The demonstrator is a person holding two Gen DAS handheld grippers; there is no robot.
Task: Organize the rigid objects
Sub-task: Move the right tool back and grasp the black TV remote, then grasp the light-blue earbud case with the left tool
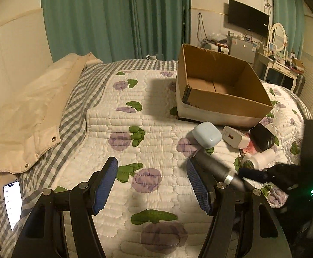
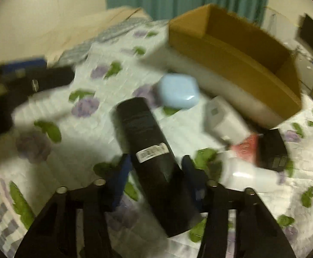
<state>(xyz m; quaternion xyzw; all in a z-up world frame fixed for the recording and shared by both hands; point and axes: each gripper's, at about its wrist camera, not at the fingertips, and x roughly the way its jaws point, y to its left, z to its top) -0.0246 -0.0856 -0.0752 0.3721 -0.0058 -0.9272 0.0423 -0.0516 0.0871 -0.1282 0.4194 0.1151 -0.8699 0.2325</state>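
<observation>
- Step in hand, as I judge it: carrying the first item to the box [image 2: 238, 49], which looks empty.
- Right gripper [image 2: 154, 172] holds a dark cylinder [image 2: 145, 135] between its fingers, near the box's front.
- Left gripper [image 1: 151, 185] is spread wide over the quilt [image 1: 156, 118], holding nothing.
- Blue case [image 1: 207, 134], white charger [image 1: 235, 137], black block [image 1: 261, 137] and white bottle [image 1: 259, 158] lie just before the box.
- Next: lift the cylinder over the box's front wall, then release.

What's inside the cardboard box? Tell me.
Nothing visible: the cardboard box shows bare brown floor in the left wrist view. Its near wall hides the front strip of the floor, so something small there could go unseen.
</observation>
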